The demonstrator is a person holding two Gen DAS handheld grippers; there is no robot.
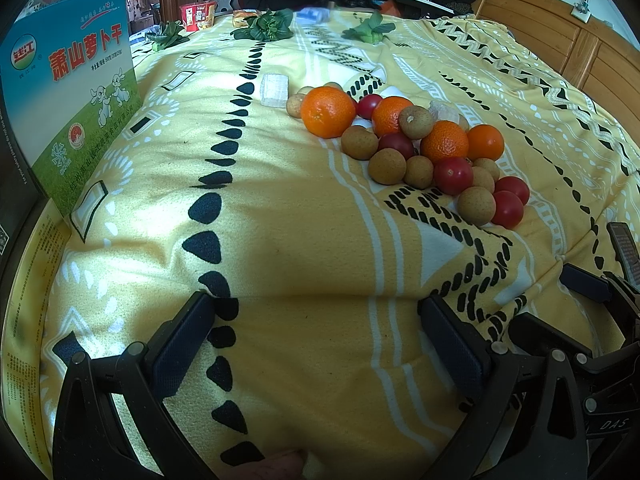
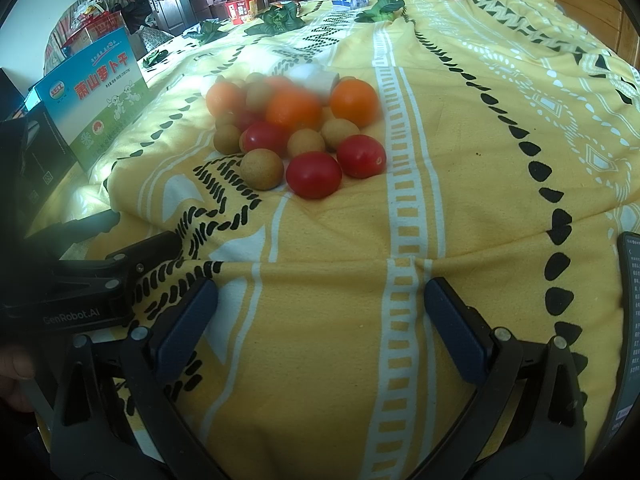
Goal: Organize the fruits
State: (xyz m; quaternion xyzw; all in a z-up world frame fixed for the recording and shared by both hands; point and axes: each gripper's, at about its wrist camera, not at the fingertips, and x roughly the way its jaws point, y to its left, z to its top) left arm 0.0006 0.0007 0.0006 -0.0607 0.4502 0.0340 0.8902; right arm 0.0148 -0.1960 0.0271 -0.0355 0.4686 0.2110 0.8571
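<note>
**Fruit pile mixed, both grippers spread and empty**

The landmark is the fruit pile (image 1: 416,148), sitting on the yellow patterned blanket (image 1: 280,240). It's all jumbled: oranges (image 1: 328,111), red cherry tomatoes (image 1: 453,175) and brown longans (image 1: 387,166) touching each other, w/ a couple of white foam wrappers (image 1: 274,90) at the pile's far-left edge. Nothing looks sorted yet, so my read is the task is at its start.

The left gripper (image 1: 316,344) hovers low over bare blanket on the near side of the pile, fingers wide apart, holding nothing. From it the pile lies ahead and to the right. The right gripper (image 2: 320,328) is likewise spread and empty; from it the pile (image 2: 296,128) lies ahead and slightly left, w/ two tomatoes (image 2: 314,175) and one longan (image 2: 262,169) forming the pile's near edge.

The right gripper seems the nearer one (the near-edge tomatoes sit almost straight ahead of its fingers), so it probably has the easier first pick. The pile's long axis runs diagonally, far-left to near-right in the left view.

Left of the pile stands a blue-green carton (image 1: 76,116); beyond the pile, leafy greens (image 1: 266,26) and a red noodle cup (image 1: 199,15).
</note>
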